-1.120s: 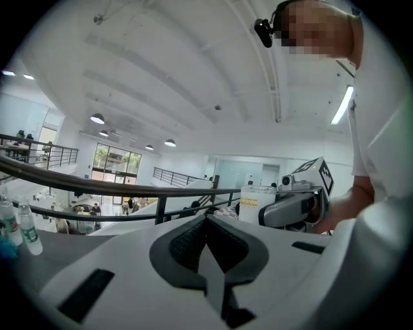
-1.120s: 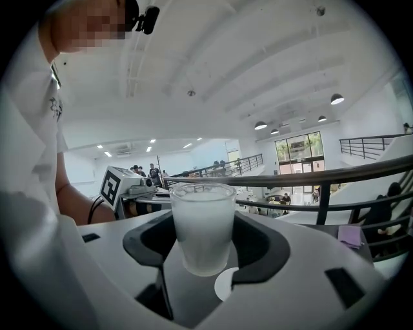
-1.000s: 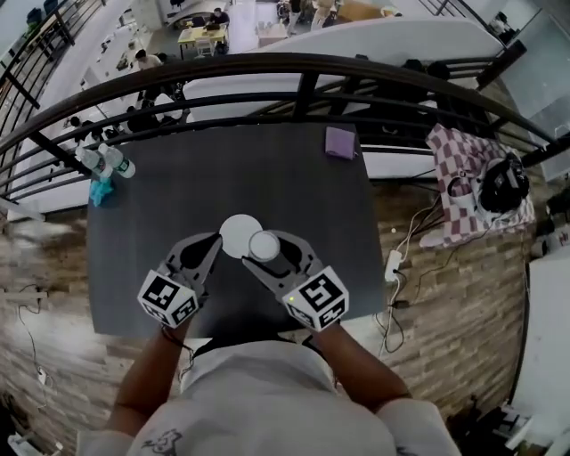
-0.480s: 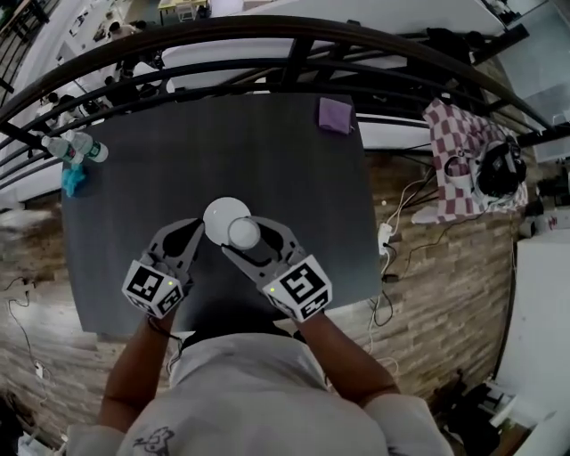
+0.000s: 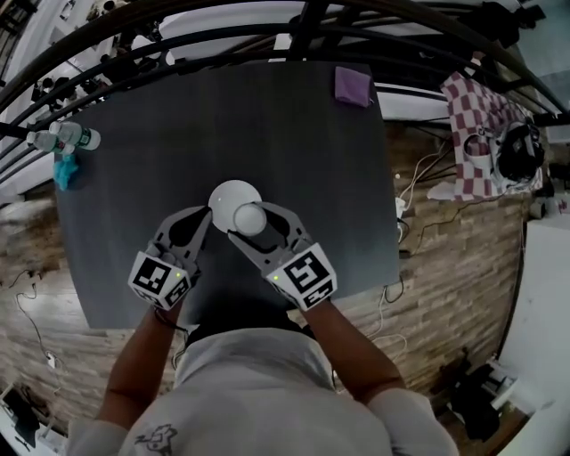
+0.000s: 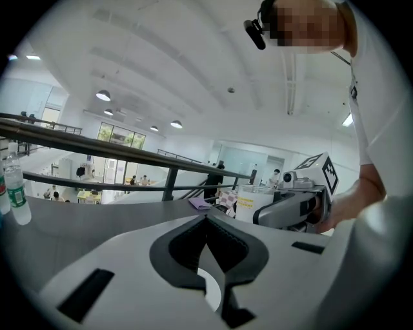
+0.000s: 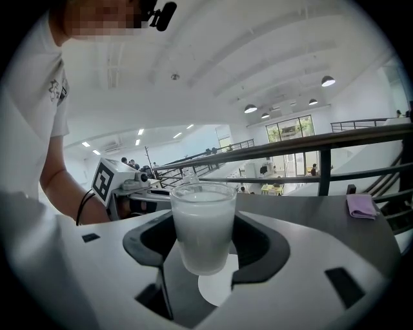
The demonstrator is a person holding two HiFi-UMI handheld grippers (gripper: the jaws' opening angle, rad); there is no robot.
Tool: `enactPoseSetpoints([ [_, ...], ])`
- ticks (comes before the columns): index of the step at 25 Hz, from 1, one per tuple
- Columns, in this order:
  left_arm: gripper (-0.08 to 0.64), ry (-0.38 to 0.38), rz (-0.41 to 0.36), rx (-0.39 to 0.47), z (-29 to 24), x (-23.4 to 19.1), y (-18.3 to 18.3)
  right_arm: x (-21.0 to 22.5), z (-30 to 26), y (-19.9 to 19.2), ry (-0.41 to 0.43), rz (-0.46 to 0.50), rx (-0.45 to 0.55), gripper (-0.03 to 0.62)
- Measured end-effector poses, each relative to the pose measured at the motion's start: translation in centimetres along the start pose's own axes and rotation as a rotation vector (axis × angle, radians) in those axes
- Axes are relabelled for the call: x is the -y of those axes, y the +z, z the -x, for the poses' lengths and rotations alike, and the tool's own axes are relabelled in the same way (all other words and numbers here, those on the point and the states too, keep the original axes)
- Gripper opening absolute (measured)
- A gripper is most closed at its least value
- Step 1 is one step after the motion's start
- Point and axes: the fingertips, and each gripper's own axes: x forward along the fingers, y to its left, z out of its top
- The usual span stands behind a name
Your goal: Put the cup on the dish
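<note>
Cup (image 5: 249, 216): clamped upright in right gripper (image 5: 252, 221), over the near-right edge of dish (image 5: 223, 193). Whether it touches the dish can't be told. Upright hold probably serves a flat set-down.

Left gripper (image 6: 208, 218): jaws together, empty, just left of dish, likely idle.

Table (image 5: 294, 151): dark grey, matte. Purple cloth (image 5: 353, 85) at far right corner, bottles (image 5: 67, 138) at far left. Railing (image 5: 303, 18) beyond, with an open hall past it.

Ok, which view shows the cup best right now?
The right gripper view: the cup sits centre, clamped in the right gripper, dish below. The head view shows only its round top over the dish. The left gripper view catches it small, off to the right.
</note>
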Motion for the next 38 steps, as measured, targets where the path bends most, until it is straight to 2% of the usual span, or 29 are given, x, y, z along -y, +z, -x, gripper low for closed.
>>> enactPoseSetpoints([
  [6, 0.008, -0.003, 0.046, -0.022, -1.4, -1.7, -2.5, 1.3, -2.4, -2.3, -0.004, 0.021, -0.005, 0.264],
  [16, 0.008, 0.006, 0.046, -0.039, -3.6, -4.1, -7.1, 3.6, -5.8, -6.7, -0.042, 0.072, 0.013, 0.264],
  [22, 0.008, 0.019, 0.065, -0.029, -4.2, -5.4, -9.3, 4.0, -7.4, -9.9, -0.044, 0.132, -0.020, 0.264],
  [28, 0.008, 0.015, 0.098, -0.041, -5.2, -6.3, -11.8, 4.6, -8.6, -12.7, -0.038, 0.150, -0.039, 0.265],
  [38, 0.008, 0.004, 0.093, -0.055, -5.4, -7.6, -14.3, 4.6, -11.1, -15.5, -0.031, 0.163, -0.063, 0.264],
])
